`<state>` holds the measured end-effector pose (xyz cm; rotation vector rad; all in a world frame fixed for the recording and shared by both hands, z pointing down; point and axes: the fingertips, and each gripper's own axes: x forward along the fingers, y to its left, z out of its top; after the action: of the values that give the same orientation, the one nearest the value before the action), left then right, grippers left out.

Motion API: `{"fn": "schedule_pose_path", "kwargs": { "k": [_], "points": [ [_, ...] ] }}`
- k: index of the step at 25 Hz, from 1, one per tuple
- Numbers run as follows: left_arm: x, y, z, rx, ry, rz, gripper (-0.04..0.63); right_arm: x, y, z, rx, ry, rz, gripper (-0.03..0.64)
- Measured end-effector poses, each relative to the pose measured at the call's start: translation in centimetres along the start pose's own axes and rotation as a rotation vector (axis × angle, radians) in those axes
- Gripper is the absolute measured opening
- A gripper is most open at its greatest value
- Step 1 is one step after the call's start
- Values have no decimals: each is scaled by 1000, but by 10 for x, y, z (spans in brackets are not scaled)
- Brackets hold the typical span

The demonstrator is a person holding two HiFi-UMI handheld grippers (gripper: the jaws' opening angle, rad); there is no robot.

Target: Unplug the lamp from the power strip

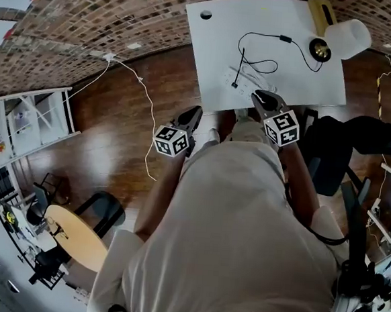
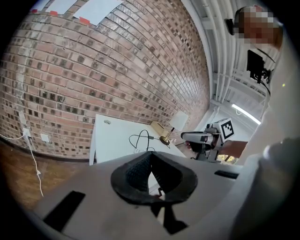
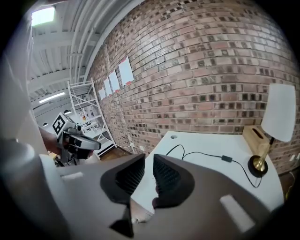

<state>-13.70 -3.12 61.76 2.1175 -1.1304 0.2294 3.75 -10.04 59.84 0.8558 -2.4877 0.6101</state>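
The lamp (image 1: pixel 346 37) with a white shade and brass base stands at the white table's (image 1: pixel 217 46) far right corner. Its black cord (image 1: pixel 285 39) runs across the top to a black plug (image 1: pixel 235 85) at the white power strip (image 1: pixel 247 77) near the front edge. My right gripper (image 1: pixel 257 94) hovers over that front edge, just right of the strip, jaws a narrow gap apart with nothing between them (image 3: pixel 149 159). My left gripper (image 1: pixel 196 112) hangs short of the table, over the floor, shut and empty (image 2: pixel 149 153). The right gripper view shows the lamp (image 3: pixel 281 112) and cord (image 3: pixel 201 154).
A wooden box (image 1: pixel 321 12) sits behind the lamp. A brick wall (image 1: pixel 91 29) runs behind the table. A white cable (image 1: pixel 146 101) trails over the wooden floor at the left. A black chair (image 1: pixel 337 156) stands at the right, white shelving (image 1: pixel 30 115) at the far left.
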Motion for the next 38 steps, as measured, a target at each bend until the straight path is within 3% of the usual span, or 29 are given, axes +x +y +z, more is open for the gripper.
{"fn": "schedule_pose_path", "kwargs": {
  "k": [11,17,21,27,38],
  "points": [
    [43,7,0,-30,52,127,5,44,-40,-2,-156,148,168,60],
    [65,9,-26,33,128,177,5,66,-49,-23,-219,227,234,69],
    [81,20,-41,35,171,178,5,79,-40,-47,-297,305,265,85],
    [137,57,-56,133,292,90,5,100,-27,-81,-366,430,271,100],
    [222,79,-83,346,544,-208,5,149,-14,-130,-378,553,183,115]
  ]
}}
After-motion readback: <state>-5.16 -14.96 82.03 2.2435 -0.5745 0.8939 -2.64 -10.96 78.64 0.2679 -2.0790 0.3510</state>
